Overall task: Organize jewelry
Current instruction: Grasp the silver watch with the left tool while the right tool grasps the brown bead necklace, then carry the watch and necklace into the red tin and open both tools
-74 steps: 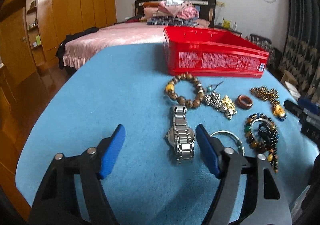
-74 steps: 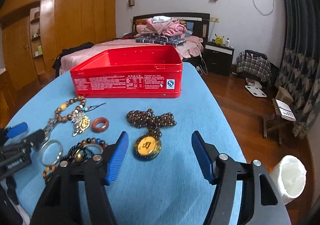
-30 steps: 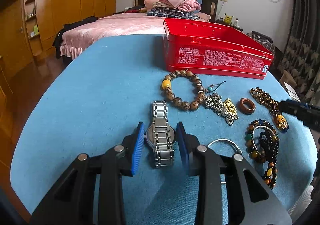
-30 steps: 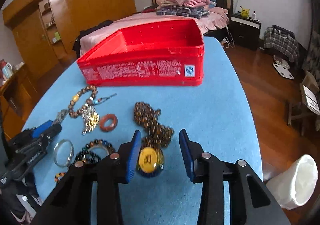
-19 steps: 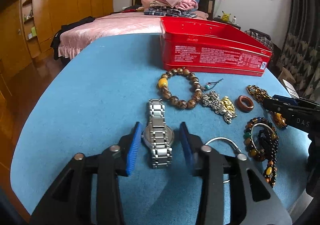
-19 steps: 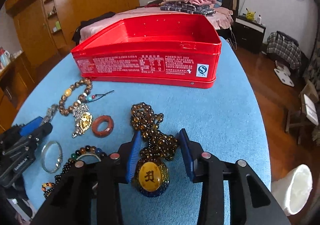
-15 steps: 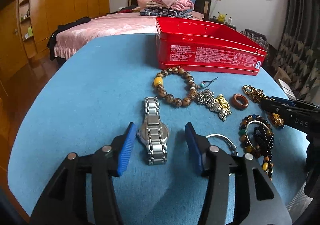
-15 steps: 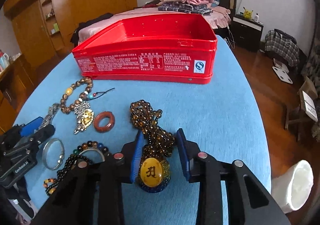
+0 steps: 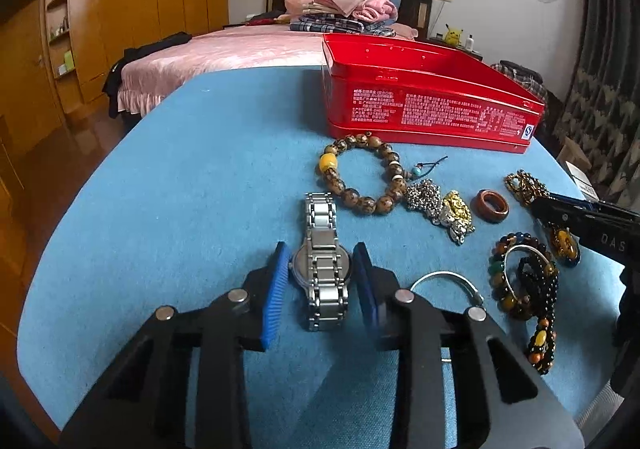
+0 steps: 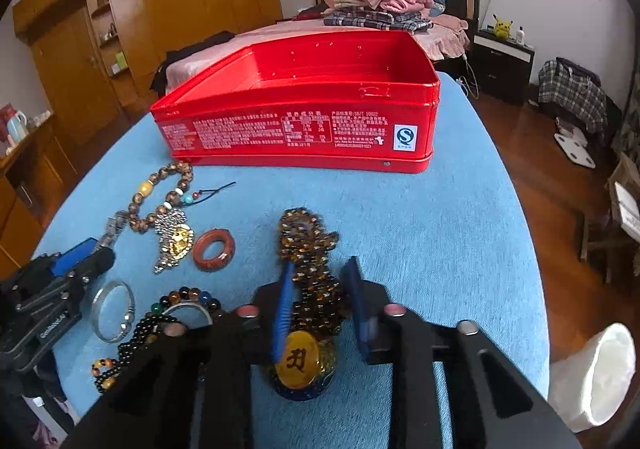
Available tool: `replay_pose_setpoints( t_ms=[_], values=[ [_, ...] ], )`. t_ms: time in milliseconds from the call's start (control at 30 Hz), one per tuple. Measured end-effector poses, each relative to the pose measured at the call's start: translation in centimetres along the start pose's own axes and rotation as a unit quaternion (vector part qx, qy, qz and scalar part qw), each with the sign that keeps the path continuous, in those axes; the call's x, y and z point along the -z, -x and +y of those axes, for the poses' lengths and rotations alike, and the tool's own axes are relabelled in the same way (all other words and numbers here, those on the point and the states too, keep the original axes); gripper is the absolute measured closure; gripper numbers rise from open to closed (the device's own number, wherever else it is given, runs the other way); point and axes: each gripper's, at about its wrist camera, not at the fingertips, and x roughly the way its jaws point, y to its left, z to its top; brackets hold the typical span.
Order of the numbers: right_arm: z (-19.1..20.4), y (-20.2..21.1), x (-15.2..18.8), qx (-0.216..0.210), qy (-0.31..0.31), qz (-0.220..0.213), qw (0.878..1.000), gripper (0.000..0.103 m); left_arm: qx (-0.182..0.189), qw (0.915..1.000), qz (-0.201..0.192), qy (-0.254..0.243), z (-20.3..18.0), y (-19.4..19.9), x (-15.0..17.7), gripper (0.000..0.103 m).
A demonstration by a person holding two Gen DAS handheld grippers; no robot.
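**Left wrist view: gripper closed around the watch, red tin bare inside**

Right wrist view shows the red tin (image 10: 304, 121) open at the far side of the blue desk (image 10: 440, 241), with nothing visible on the part of its floor that shows. The bead necklace (image 10: 310, 273) lies between the right gripper (image 10: 320, 305) pads, its yellow pendant (image 10: 298, 363) partly under the left pad; whether the pads actually press the beads is hard to tell. The left gripper (image 9: 320, 281) has narrowed onto the watch (image 9: 322, 261), pads at or just beside the case edges. A silver bangle (image 9: 448, 283) is partly hidden behind its right finger. The wooden bracelet (image 9: 362, 179), red ring (image 9: 491, 206) and dark bead strands (image 9: 528, 289) lie loose on the desk.
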Motion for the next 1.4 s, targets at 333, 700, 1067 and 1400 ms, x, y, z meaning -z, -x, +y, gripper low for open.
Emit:
replay_pose_setpoints(
  t_ms=[333, 700, 1067, 1400],
  values=[
    [-0.4, 1.9, 0.8, -0.014, -0.026, -0.012, 0.999, 0.085, 0.022, 0.9994, -0.025, 0.006, -0.2, 1.6, 0.0, 0.072],
    [0.6, 5.8, -2.0, -0.011, -0.01, -0.06, 0.998, 0.085, 0.041, 0.9958, -0.082, 0.003, -1.9, 4.6, -3.2, 0.072],
    [0.1, 6.9, -7.7, -0.024, -0.003, -0.106, 0.994, 0.085, 0.071, 0.9877, -0.14, 0.002, -3.8, 4.2, -10.0, 0.072],
    [-1.1, 3.0, -13.9, -0.037, -0.01, -0.126, 0.991, 0.085, 0.082, 0.987, -0.138, -0.002, -6.0, -1.3, -16.1, 0.072]
  ],
)
